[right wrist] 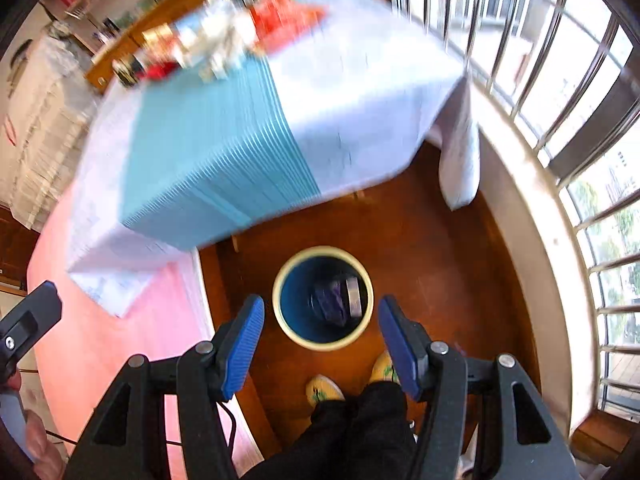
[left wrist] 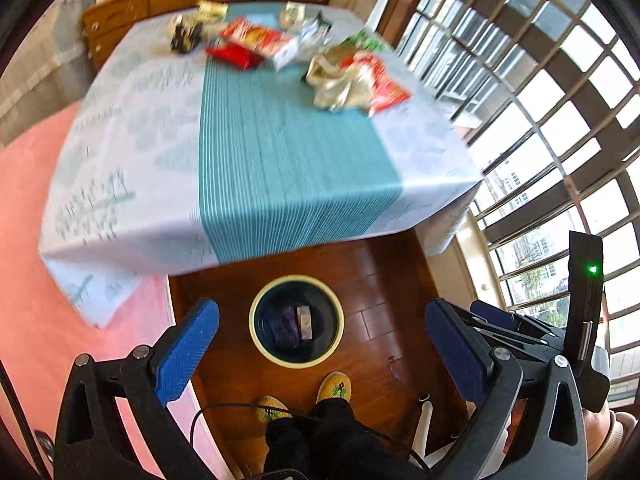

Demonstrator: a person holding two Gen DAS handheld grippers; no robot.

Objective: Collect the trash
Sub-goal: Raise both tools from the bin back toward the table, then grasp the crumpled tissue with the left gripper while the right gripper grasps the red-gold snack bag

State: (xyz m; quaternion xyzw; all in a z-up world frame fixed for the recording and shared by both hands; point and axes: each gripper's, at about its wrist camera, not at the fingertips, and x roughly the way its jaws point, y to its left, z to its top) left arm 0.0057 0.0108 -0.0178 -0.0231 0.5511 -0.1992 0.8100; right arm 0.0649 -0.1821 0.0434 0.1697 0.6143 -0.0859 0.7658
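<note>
Two grippers hang over a round bin [left wrist: 296, 321] that stands on the dark wooden floor [left wrist: 384, 280], just off the near edge of a table draped in a pale cloth [left wrist: 132, 136] with a teal striped runner [left wrist: 288, 160] down its middle. Seen from the left wrist, the left gripper [left wrist: 322, 352] has its blue pads [left wrist: 188, 352] spread wide with nothing between them, and the bin shows in the gap. The right gripper [right wrist: 321, 344] is likewise parted and empty, its pads flanking the bin's cream rim in the right wrist view. Inside the bin lie a crumpled purple wrapper [left wrist: 286, 326] and a small pale box [left wrist: 305, 322], side by side at the bottom. The trash left to gather sits at the far end of the table, well apart from both grippers: a crumpled gold wrapper [left wrist: 340, 80] touching a red-and-white packet [left wrist: 384, 84], a red-and-orange snack bag [left wrist: 256, 38], a flat red packet [left wrist: 234, 56], a dark item [left wrist: 186, 36], and a green wrapper [left wrist: 364, 42] near the window-side edge. Motion blur smears this heap in the right wrist view, so its pieces cannot be told apart there. Below the grippers, the person's dark trousers [left wrist: 320, 432] and yellow slippers [left wrist: 334, 386] stand just beside the bin. A pink mat [left wrist: 52, 280] covers the floor to the left, and barred windows [left wrist: 540, 100] curve along the right.
</note>
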